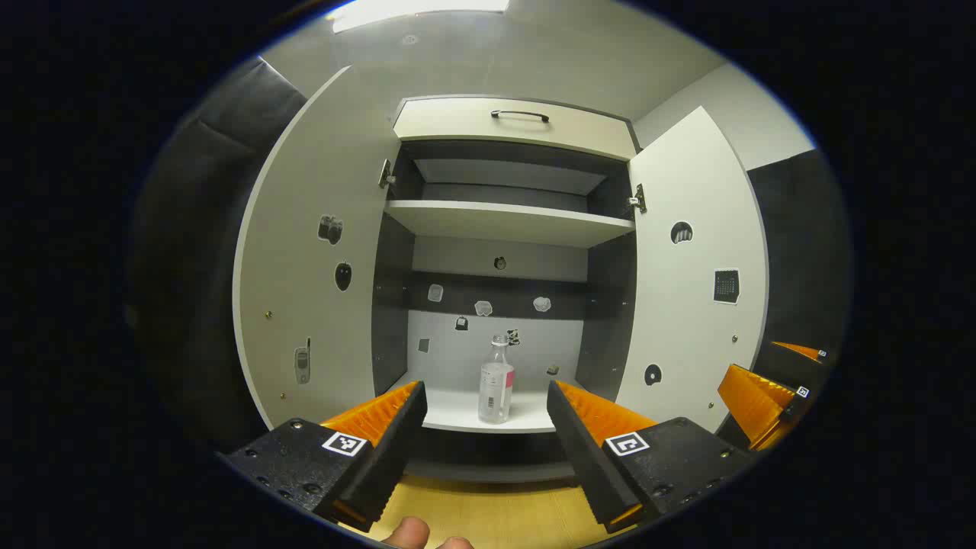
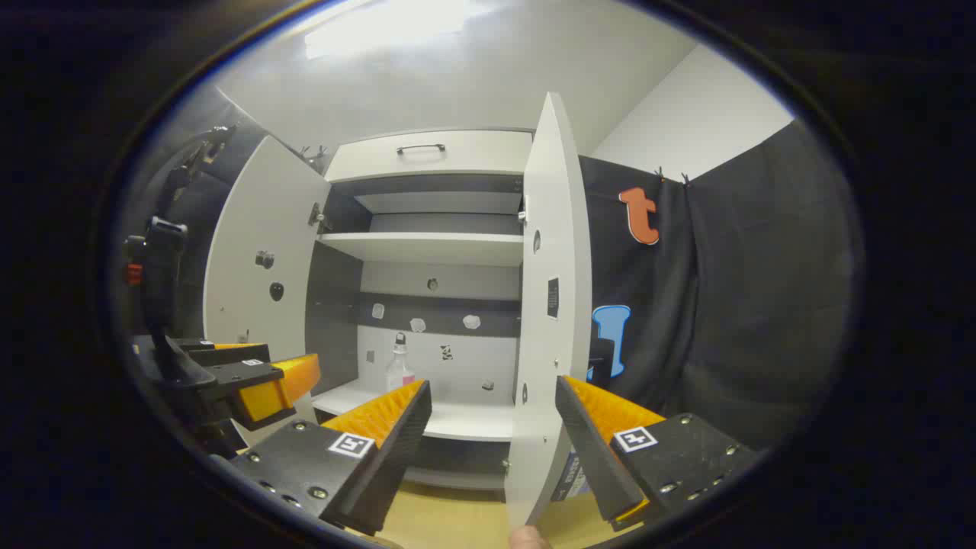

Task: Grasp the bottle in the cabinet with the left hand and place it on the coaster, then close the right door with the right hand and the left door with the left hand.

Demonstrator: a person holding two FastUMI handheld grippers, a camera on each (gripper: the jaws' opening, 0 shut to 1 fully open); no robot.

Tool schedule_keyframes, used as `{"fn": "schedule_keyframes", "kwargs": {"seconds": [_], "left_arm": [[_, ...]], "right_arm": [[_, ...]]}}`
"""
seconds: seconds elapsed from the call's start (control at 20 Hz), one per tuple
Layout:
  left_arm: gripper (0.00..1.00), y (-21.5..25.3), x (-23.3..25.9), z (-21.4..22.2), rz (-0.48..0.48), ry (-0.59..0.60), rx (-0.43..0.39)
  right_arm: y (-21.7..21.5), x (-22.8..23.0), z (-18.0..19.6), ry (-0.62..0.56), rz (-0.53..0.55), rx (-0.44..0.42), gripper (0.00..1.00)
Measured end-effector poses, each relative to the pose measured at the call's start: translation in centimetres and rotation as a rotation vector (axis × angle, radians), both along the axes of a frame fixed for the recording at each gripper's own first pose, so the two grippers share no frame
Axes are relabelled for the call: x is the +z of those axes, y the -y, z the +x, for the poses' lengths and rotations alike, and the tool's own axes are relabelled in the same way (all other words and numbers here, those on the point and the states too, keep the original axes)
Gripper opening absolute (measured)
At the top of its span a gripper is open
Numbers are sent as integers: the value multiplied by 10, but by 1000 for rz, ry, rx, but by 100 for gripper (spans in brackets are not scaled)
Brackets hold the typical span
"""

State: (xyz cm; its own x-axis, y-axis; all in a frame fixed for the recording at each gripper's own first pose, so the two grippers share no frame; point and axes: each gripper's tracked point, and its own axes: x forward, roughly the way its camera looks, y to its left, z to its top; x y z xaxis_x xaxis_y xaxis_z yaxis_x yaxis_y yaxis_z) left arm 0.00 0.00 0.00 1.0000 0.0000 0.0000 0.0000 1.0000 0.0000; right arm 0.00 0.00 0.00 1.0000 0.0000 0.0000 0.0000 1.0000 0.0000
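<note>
The first step, the reach, is in hand: the left gripper [image 1: 486,427] gapes wide and empty before the clear plastic bottle with a pink label [image 1: 496,381], which stands on the white cabinet's lower shelf [image 1: 457,408] (both doors open), so next it must advance and close around the bottle.

The cabinet's white bottom shelf [image 1: 457,408] is carrying a clear bottle [image 1: 496,381] with a pink-and-white label, which is standing upright near the shelf's front edge, about midway between the side walls. In the right gripper view the same bottle [image 2: 399,364] is standing toward the left of that shelf [image 2: 465,419]. The upper shelf [image 1: 503,221] is sitting above it
</note>
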Motion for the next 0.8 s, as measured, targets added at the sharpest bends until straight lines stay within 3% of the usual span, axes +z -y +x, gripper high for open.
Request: {"fn": "schedule_keyframes", "kwargs": {"seconds": [0.05, 0.1, 0.2, 0.55, 0.6, 0.75, 0.8], "left_arm": [[98, 0, 0, 0, 2, -3, -1], [98, 0, -1, 0, 4, -5, -3], [98, 0, -1, 1, 9, -6, 0], [98, -1, -3, 2, 17, -13, 5], [98, -2, -3, 2, 20, -14, 7], [98, -3, -5, 2, 19, -19, 8], [98, -3, -7, 3, 18, -24, 7]], "right_arm": [[0, 0, 1, 0, 1, -1, 93], [0, -1, 1, 0, 1, -1, 98], [0, -1, 1, 0, -2, -2, 93], [2, -3, 1, 0, -4, -11, 94], [2, -2, 1, 2, -4, -12, 98], [2, -1, 0, 2, -8, -15, 98], [2, -3, 0, 0, -9, -17, 94]]}}
